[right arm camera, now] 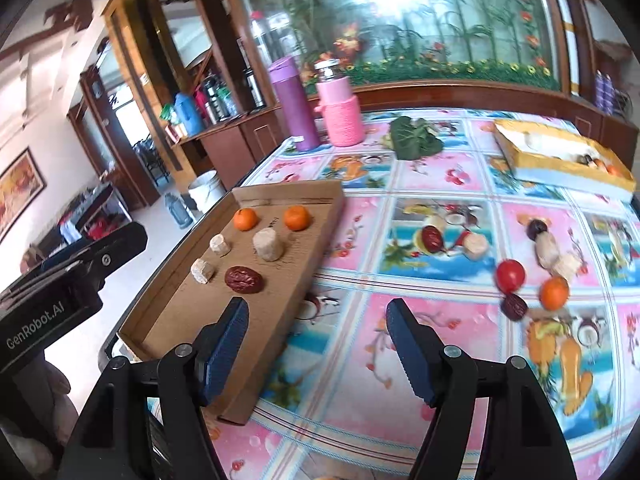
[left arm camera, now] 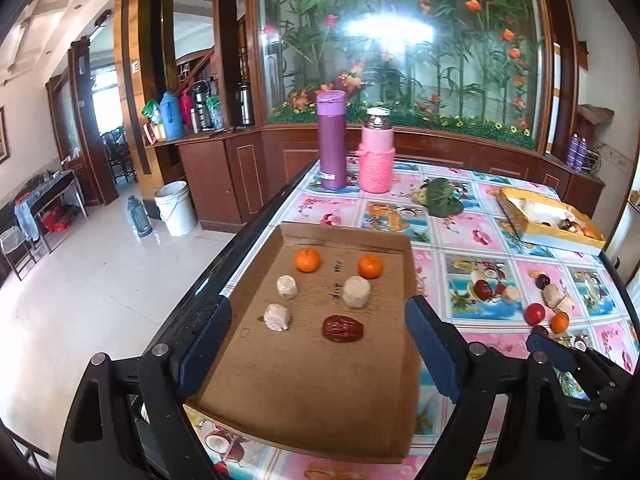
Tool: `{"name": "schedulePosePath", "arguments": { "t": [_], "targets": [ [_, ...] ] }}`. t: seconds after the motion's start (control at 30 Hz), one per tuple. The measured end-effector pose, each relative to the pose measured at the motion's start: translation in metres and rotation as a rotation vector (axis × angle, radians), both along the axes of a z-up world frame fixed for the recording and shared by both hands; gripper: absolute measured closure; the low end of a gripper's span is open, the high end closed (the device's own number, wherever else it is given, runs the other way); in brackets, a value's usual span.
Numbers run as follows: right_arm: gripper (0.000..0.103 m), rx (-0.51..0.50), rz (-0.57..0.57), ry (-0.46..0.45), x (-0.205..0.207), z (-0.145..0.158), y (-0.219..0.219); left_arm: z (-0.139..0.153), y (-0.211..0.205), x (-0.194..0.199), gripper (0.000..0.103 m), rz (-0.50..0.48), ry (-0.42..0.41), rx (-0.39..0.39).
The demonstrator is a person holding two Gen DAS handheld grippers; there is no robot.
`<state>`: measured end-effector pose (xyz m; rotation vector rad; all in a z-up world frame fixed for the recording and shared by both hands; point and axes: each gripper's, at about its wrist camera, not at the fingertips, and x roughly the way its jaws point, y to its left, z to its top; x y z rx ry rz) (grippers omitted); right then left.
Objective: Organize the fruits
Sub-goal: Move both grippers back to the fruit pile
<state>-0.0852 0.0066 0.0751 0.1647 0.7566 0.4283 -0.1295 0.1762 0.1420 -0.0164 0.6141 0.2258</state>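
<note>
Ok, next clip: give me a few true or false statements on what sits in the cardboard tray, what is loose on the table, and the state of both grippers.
1. The cardboard tray holds two oranges. True: one orange and another sit at its far end.
2. The tray holds three red dates. False: only one red date lies in it.
3. The left gripper holds a fruit. False: its jaws are open and empty.
4. The right gripper is open. True.
5. A red tomato lies loose on the table. True.
</note>
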Motion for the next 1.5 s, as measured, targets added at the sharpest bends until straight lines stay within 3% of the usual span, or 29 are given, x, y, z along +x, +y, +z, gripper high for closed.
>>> {"name": "schedulePosePath", "arguments": {
  "t": [0.53,0.77,0.93,1.13,1.33,1.5],
  "targets": [
    [0.025,0.090,-0.105,0.032,-0.011,-0.011,-0.058,-0.016,-0.046,0.005,0.015,-0.114,0.078,-0.001],
    [0.025,0.088,-0.138,0.033,-0.009,-0.014,-0.079,-0.035,-0.054,0.018,0.016,-0.176,0.167,-0.086],
    [0.022,0.005,-0.282,-0.022,-0.012,-0.003,-0.142,-0.040,-0.038,0.025,0.016,-0.163,0.181,-0.177],
    [0.022,-0.097,-0.461,0.052,-0.012,-0.012,-0.224,-0.059,-0.054,0.043,0.016,-0.217,0.236,-0.219],
    [0.023,-0.094,-0.392,0.099,0.010,-0.022,-0.222,-0.078,-0.092,0.054,0.016,-0.314,0.303,-0.206],
    [0.041,-0.102,-0.286,0.135,0.043,-0.039,-0.189,-0.083,-0.098,0.063,0.016,-0.318,0.315,-0.201]
  ]
}}
